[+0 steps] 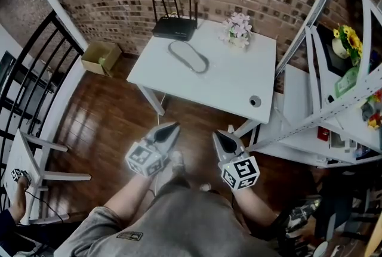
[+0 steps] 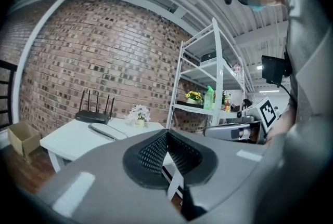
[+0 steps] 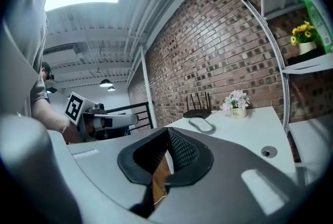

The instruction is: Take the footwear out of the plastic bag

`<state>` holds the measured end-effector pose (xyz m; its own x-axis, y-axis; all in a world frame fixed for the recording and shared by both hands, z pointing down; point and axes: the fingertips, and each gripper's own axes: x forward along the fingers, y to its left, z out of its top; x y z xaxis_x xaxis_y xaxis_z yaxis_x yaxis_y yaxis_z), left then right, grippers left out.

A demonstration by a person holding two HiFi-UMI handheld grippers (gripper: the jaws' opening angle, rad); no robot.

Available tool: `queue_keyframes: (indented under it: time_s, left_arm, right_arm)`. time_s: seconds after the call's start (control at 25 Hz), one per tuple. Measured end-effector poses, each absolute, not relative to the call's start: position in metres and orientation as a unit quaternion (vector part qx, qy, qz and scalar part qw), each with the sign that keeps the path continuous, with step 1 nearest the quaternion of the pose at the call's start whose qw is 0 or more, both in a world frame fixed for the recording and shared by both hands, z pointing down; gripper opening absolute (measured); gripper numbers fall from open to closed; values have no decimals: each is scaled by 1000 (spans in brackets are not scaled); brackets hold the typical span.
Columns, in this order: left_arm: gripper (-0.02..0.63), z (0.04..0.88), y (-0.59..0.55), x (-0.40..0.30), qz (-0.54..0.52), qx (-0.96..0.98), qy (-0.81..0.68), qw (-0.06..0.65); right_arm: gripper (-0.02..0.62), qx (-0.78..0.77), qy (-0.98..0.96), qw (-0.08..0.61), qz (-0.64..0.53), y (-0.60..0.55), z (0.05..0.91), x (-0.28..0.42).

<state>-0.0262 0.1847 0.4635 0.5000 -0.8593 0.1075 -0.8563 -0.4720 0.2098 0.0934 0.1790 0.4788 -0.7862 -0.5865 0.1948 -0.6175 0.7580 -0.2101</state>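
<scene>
A flat, grey, oval item in what looks like a clear plastic bag [image 1: 188, 57] lies on the white table [image 1: 239, 80], near the router; whether footwear is inside I cannot tell. It also shows as the bag [image 2: 102, 132] in the left gripper view and the bag [image 3: 202, 124] in the right gripper view. My left gripper [image 1: 174, 127] and right gripper [image 1: 216, 136] are held side by side in front of the person's body, over the wooden floor and short of the table. Both are shut and empty: left gripper [image 2: 167, 135], right gripper [image 3: 167, 133].
A black router [image 1: 174, 27] and a small flower pot [image 1: 237, 30] stand at the table's far edge. A cable hole [image 1: 255, 101] is near its front right corner. A white shelf rack [image 1: 334, 107] stands right, a cardboard box [image 1: 101, 57] and black railing [image 1: 30, 71] left.
</scene>
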Motion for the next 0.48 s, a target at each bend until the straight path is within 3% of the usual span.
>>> queue_keyframes:
  time_s: [0.48]
  left_arm:
    - [2,477,64,-111,-5,879,-457,138]
  right_arm:
    - [14,385,-910,74,133,70,471,25]
